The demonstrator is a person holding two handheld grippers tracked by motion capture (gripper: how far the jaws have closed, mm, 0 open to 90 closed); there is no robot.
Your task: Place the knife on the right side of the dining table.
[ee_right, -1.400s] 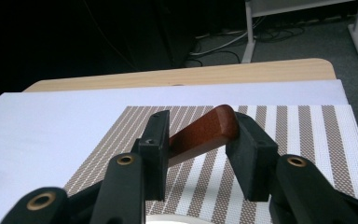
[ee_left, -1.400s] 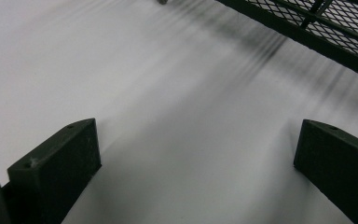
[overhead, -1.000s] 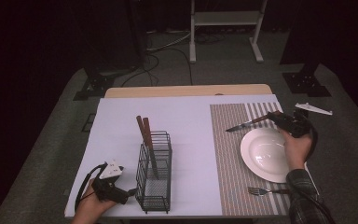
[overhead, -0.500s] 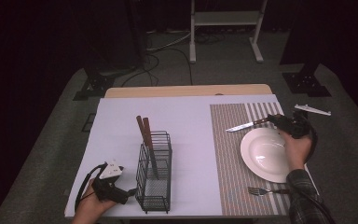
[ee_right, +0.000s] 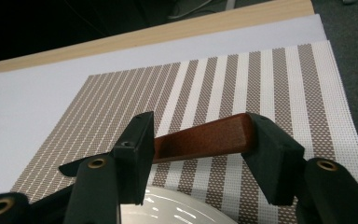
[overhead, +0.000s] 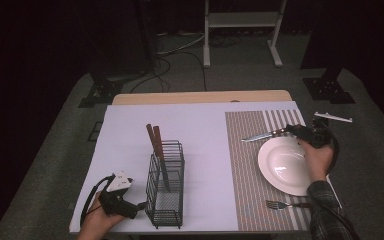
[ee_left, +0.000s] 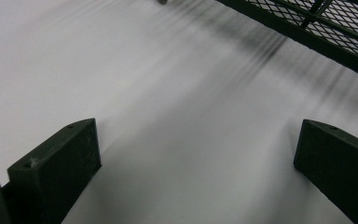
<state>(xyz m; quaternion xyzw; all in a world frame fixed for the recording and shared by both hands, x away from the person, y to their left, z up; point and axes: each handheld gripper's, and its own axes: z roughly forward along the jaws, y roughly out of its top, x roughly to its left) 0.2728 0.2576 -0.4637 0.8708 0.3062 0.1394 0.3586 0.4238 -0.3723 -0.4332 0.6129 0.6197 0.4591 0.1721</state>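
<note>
I see a table with a white top. My landmark is the plate, a white round one. It sits on a striped mat at the right side of the table.

Far to the left of the plate stands a black wire rack. Two brown handles stick up out of it and lean away from the plate.

My left gripper rests on the table just left of the rack, on the side away from the plate. In the left gripper view its jaws stand wide apart with only white table between them, and the rack's mesh shows at the top right.

My right gripper is at the far rim of the plate. Its jaws have just been opening. In the right gripper view the knife's brown handle lies between them, with its end against the right jaw. I cannot tell if the jaws press on it now.

The knife lies on the mat just behind the plate, with its blade pointing to the left.

A fork lies on the mat just in front of the plate.
</note>
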